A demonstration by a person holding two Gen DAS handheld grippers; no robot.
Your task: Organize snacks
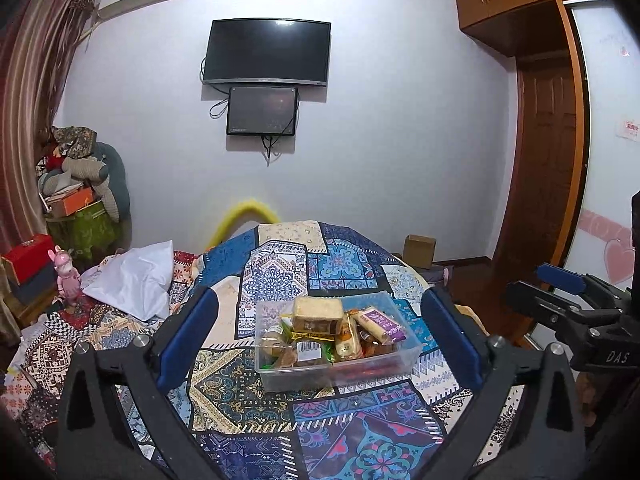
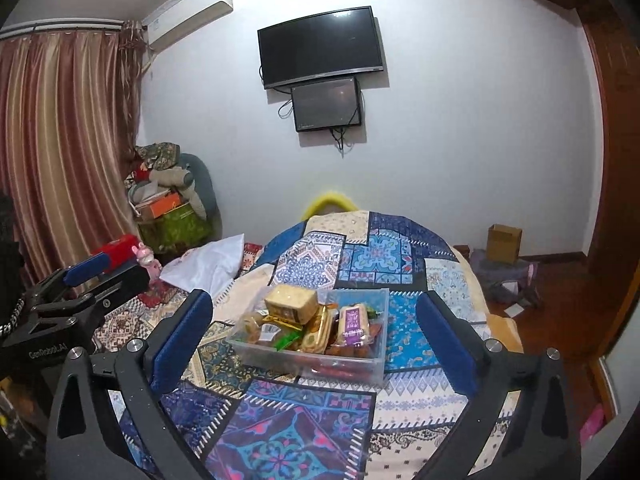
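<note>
Clear plastic bin (image 1: 338, 364) full of wrapped snacks (image 1: 318, 314) sits mid-surface on the patchwork cloth (image 1: 280, 268). Left gripper (image 1: 320, 344) spread wide, fingers (image 1: 188, 338) empty, bin ahead between them, untouched. Right gripper (image 2: 314, 344) likewise wide and empty, bin apart from both fingers (image 2: 446, 346).

Left view only: wardrobe door (image 1: 544, 152). Right view only: full curtain (image 2: 68, 140), floor clutter near the cardboard box (image 2: 505, 243).

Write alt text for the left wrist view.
A clear plastic bin heaped with wrapped snacks sits on a patchwork quilt, framed by the open, empty left tongs. The right tongs show at the right edge; two dark screens hang on the wall behind.
</note>
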